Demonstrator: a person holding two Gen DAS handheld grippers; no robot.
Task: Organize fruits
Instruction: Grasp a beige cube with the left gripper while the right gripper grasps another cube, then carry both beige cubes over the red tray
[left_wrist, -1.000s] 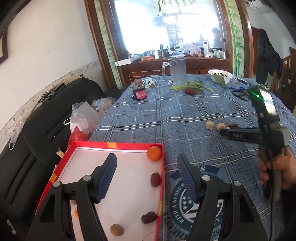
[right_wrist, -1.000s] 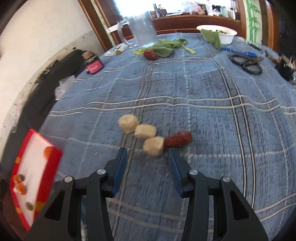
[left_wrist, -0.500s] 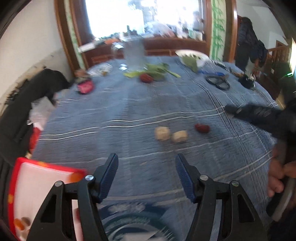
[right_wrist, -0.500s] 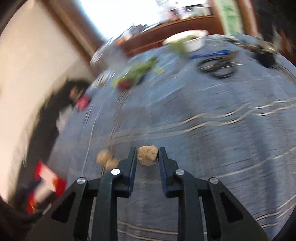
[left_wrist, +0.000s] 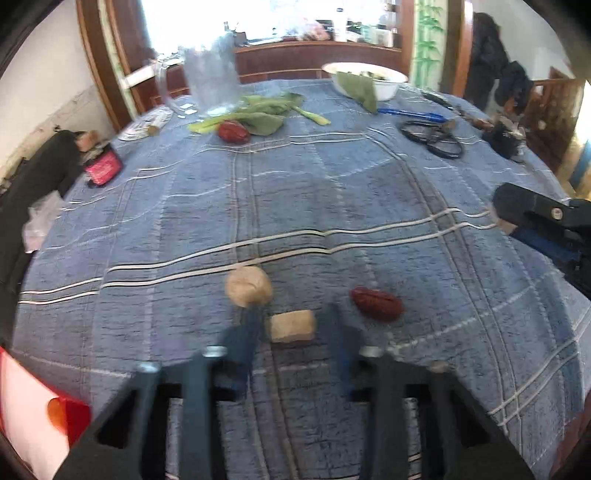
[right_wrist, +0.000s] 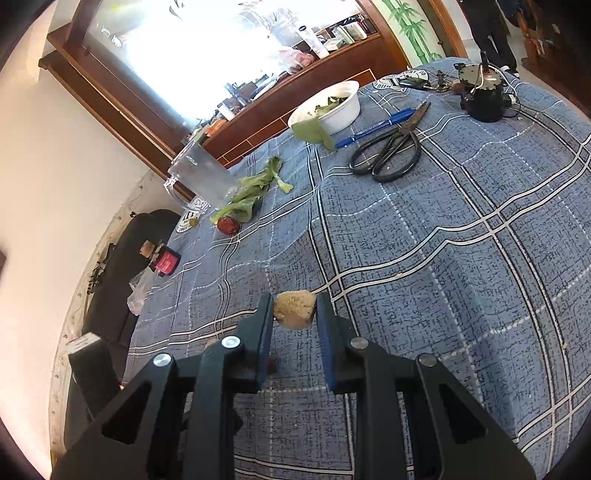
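The right tool is clamped on a rough tan fruit chunk, held above the blue plaid tabletop. The left tool stands apart, straddling a squarish tan fruit piece lying beside a round tan fruit and a wrinkled red date. The crumbly chunk could slip, since only its sides are pinched. The red-rimmed white tray is cut off at the frame edge, and the left tool's fingers are blurred

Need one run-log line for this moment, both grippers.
right gripper: shut on tan chunk, lifted | left gripper: open, straddling tan block on tablecloth | red date beside it
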